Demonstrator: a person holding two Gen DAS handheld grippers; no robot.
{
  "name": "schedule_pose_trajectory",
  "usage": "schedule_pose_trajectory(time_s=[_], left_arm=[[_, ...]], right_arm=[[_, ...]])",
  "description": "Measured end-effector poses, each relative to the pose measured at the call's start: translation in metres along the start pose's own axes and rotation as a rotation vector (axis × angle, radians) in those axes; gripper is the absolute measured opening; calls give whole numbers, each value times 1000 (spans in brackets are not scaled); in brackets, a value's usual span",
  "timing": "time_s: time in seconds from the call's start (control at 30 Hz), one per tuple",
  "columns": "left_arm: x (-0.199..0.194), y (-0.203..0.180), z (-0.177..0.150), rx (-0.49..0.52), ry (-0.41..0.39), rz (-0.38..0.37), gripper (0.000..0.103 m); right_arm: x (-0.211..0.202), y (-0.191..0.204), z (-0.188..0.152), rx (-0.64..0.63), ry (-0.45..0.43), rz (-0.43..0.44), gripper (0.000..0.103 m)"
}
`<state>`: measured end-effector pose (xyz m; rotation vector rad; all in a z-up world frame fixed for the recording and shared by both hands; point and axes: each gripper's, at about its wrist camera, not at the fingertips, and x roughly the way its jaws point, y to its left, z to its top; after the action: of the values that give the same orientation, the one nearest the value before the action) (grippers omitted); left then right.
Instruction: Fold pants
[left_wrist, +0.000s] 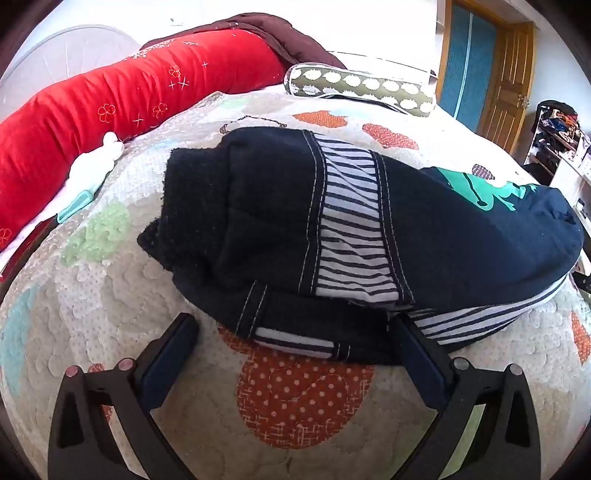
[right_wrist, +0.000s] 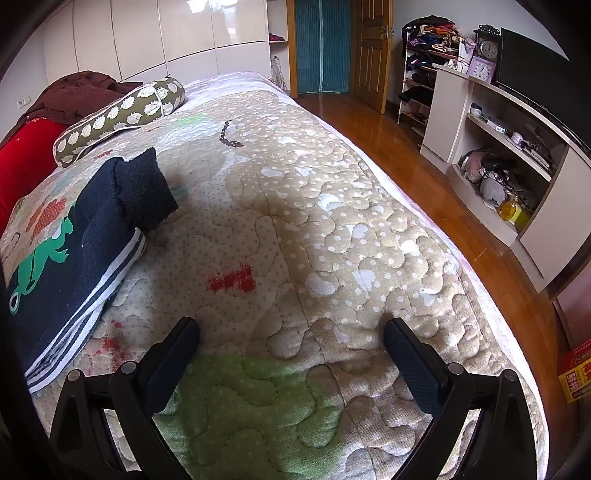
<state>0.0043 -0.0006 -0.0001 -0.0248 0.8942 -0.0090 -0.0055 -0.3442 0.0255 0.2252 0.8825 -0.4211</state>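
Dark navy pants (left_wrist: 369, 229) with striped white-and-navy bands and a green dinosaur print lie folded in a bundle on the quilted bed cover (left_wrist: 303, 406). My left gripper (left_wrist: 291, 325) stands open just in front of the bundle's near edge, its right finger (left_wrist: 417, 350) touching the cloth and nothing pinched. In the right wrist view the same pants (right_wrist: 85, 240) lie at the left. My right gripper (right_wrist: 291, 328) is open over bare quilt (right_wrist: 332, 240), apart from the pants.
A long red bolster (left_wrist: 122, 99) and a patterned green pillow (left_wrist: 362, 88) lie at the bed's far side. To the right are the bed's edge, a wooden floor (right_wrist: 406, 155), a shelf unit (right_wrist: 509, 155) and a door (right_wrist: 373, 48).
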Motion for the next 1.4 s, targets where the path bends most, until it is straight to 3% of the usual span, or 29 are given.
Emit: schedule_pose_trajectory(time_s=[0.1,0.17,1.4], left_arm=[[9,1,16,-27,53,-18,103],[2,-4,3,16,-47,12,103],[-6,8,0,-38,-99,-48,103]], right_arm=[[0,0,0,-2,-1,-2,102],[0,0,0,-1,-2,-1,102],[0,-2,0,8,-8,19,103]])
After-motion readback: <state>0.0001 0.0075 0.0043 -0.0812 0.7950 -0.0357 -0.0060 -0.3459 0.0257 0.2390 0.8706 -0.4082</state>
